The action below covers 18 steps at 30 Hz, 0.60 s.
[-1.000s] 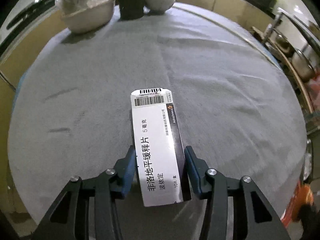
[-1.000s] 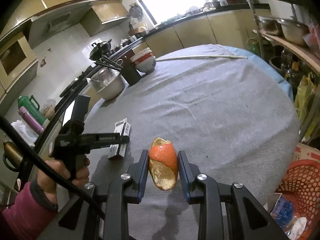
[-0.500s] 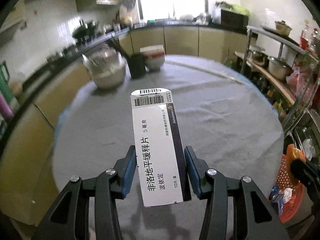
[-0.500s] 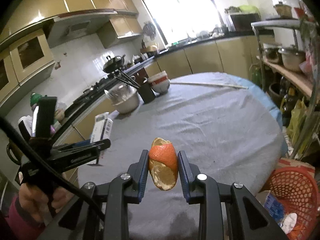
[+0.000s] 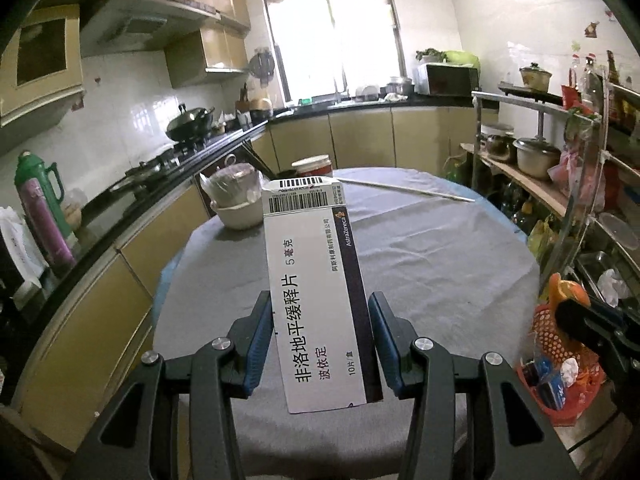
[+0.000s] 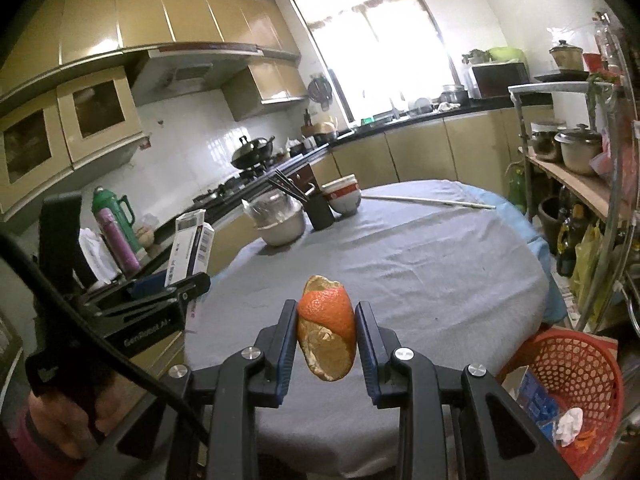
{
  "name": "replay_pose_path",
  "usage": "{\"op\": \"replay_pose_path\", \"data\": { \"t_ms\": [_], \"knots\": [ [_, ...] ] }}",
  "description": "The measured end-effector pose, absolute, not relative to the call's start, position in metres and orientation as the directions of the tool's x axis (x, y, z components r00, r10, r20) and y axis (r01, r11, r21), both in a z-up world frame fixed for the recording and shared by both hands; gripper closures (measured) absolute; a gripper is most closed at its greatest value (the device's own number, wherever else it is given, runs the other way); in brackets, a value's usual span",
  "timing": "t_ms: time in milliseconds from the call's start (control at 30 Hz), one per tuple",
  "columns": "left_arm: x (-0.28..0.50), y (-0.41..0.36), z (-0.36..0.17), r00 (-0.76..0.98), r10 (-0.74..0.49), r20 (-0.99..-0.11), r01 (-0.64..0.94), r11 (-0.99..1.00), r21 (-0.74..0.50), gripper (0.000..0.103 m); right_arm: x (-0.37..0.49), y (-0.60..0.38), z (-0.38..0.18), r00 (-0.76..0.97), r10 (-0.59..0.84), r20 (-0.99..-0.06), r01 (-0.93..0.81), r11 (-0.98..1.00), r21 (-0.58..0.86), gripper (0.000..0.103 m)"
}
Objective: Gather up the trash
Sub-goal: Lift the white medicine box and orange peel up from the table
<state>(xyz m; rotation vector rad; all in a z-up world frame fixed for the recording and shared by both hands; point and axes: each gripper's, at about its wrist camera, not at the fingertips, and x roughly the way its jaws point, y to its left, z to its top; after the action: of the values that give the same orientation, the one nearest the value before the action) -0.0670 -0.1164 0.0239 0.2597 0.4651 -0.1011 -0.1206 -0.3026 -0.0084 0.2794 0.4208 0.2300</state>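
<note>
My left gripper (image 5: 318, 328) is shut on a white and dark medicine box (image 5: 316, 288), held up above the near edge of the round table (image 5: 440, 264). From the right wrist view the same box (image 6: 190, 246) stands up from the left gripper at the far left. My right gripper (image 6: 326, 334) is shut on a piece of orange peel (image 6: 326, 332), also lifted over the table's near edge. In the left wrist view the peel (image 5: 566, 290) shows at the right, above a red mesh basket (image 5: 560, 376) of trash on the floor.
A grey cloth covers the table (image 6: 420, 264). At its far side stand a covered bowl (image 6: 278, 222), a dark chopstick holder (image 6: 318, 208) and stacked bowls (image 6: 342, 196). The red basket (image 6: 580, 392) sits low at the right, by a metal rack (image 6: 580, 168). A hand (image 6: 56, 420) holds the left tool.
Both grippers have risen and tilted up from the table, keeping the box and the peel. The kitchen walls and window have come into view, and the red basket shows more fully.
</note>
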Motion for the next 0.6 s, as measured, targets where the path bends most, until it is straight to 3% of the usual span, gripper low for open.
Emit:
{"op": "replay_pose_path", "data": {
  "t_ms": [600],
  "knots": [
    [-0.155,-0.11,0.065,0.972,-0.027,-0.234,0.093,0.957,0.276,0.054,-0.175,-0.298,0.029,0.93,0.288,-0.23,-0.215,0.931,0.295,0.072]
  ]
}}
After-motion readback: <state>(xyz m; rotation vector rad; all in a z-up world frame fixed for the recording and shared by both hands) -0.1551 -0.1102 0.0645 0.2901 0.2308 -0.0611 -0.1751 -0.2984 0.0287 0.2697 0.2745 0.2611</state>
